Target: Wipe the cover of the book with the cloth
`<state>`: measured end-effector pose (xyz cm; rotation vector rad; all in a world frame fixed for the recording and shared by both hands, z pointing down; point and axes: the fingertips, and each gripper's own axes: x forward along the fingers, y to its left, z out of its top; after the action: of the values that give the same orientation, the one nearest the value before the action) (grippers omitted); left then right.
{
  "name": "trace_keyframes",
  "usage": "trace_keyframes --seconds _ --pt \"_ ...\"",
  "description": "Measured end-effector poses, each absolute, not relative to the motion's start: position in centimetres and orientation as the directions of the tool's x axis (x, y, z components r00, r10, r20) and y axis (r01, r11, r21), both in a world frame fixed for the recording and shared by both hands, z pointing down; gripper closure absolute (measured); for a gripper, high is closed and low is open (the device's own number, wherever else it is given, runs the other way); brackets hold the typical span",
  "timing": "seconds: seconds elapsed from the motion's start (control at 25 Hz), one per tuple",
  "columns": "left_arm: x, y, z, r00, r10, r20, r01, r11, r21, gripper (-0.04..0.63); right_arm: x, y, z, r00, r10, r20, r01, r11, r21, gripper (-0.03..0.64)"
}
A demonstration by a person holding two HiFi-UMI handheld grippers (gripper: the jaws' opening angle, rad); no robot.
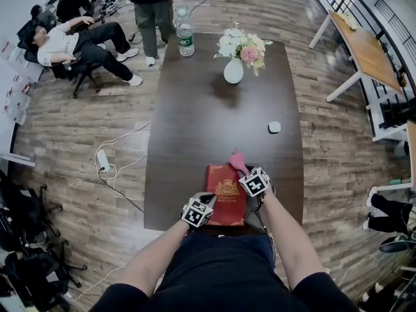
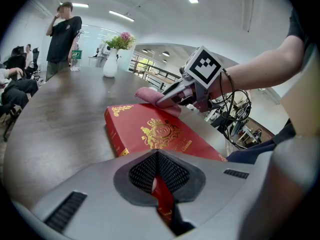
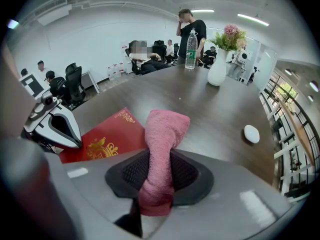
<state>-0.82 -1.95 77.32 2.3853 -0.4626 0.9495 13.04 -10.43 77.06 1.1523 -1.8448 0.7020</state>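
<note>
Nearest, at the front edge of the table (image 1: 208,109): left gripper (image 2: 160,189), jaws pressed together on the near edge of the book (image 2: 160,131), with a red sliver of it showing between the pads. Lies flat and closed on the dark wood, red cover up, with a gold crest in the middle and gold ornaments at the corners.

Just past that, over the far right part of the book: right gripper (image 3: 157,184), jaws pinching the cloth (image 3: 165,131). Pink towelling, bunched into a thick roll that sticks out well beyond the jaw tips. Reaches the far edge of the book with its free end; hard to tell whether it presses on the cover or only meets it.

Farther along the table, to the right and well apart from the book: a small white rounded object (image 1: 274,127), alone on bare wood. Beyond it, near the far end: a white vase (image 1: 233,71) standing upright, filled with white and pink flowers (image 1: 242,44). At the far left corner: a clear plastic bottle (image 1: 185,39), upright, with a green label.

Behind the table: a standing person (image 1: 151,12) in dark clothes, just past the bottle. Off to the left: a seated person (image 1: 71,44), leaning back in a chair. On the wooden floor beside the table's left side: a white power strip (image 1: 103,160) with a trailing cable.
</note>
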Motion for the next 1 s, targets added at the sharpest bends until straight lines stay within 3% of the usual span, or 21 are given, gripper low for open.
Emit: trace_keyframes --seconds 1.0 --pt "-0.7 -2.0 77.4 0.695 -0.114 0.71 -0.48 -0.809 0.34 0.601 15.5 -9.9 77.5 -0.215 -0.451 0.866 -0.916 0.401 -0.018 0.502"
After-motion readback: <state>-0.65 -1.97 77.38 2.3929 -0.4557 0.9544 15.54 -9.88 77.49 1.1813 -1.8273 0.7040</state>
